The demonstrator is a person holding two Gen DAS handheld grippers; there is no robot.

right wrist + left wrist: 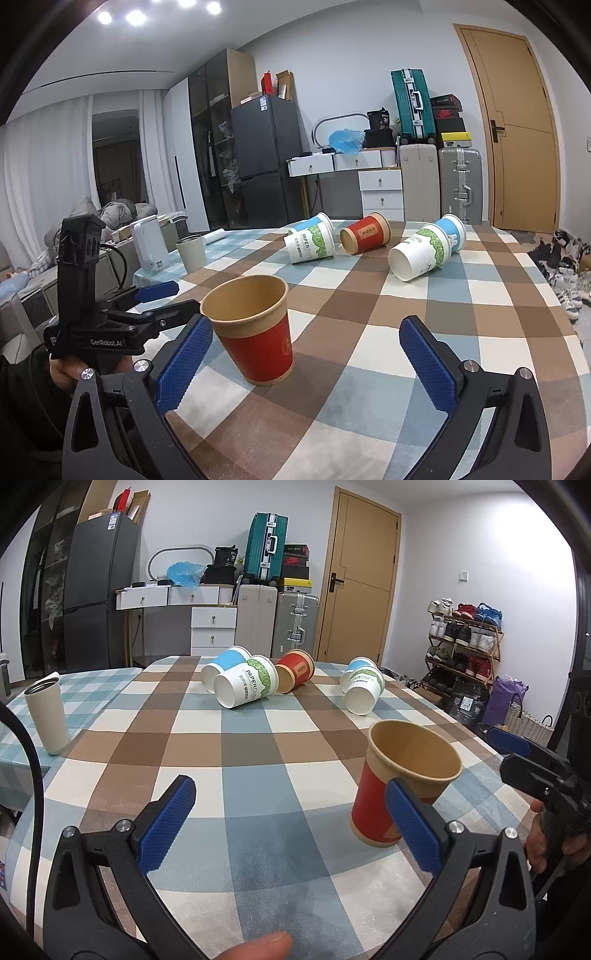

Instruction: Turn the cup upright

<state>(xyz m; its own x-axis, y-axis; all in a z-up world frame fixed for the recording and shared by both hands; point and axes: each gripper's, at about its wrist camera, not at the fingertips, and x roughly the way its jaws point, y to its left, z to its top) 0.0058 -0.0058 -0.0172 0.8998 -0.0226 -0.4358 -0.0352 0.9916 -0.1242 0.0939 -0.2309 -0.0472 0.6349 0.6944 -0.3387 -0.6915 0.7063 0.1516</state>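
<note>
Between the blue pads of the right gripper (306,360) nothing is held: its jaws stand wide apart, and the red cup (253,328) sits upright on the bench (461,295) just inside the left-hand pad, near it but, as far as the right wrist view shows, not clamped. The left gripper (291,823) is likewise released, jaws spread, with bare checked cloth between them; the same red cup (402,786) stands just behind its right-hand pad, mouth up, base flat on the cloth. Whether either pad touches the cup wall cannot be determined. Each view shows the other gripper near the cup, off to the side. Farther out, toward the far edge of the bench, five cups lie on their sides: a green-and-white cup (310,243) with a blue-and-white cup (225,666) pressed behind it, a second red cup (365,232) beside that pair, and apart from them another green-and-white cup (419,254) with a second blue-and-white cup (452,230) against it. A cream tumbler (48,716) stands upright near the bench's left side and appears unrelated to the work. Assessment: one cup is righted and apparently let go; five remain tipped over. If the task covers them all, it is at an early stage, with both grippers free for the next pick.
</note>
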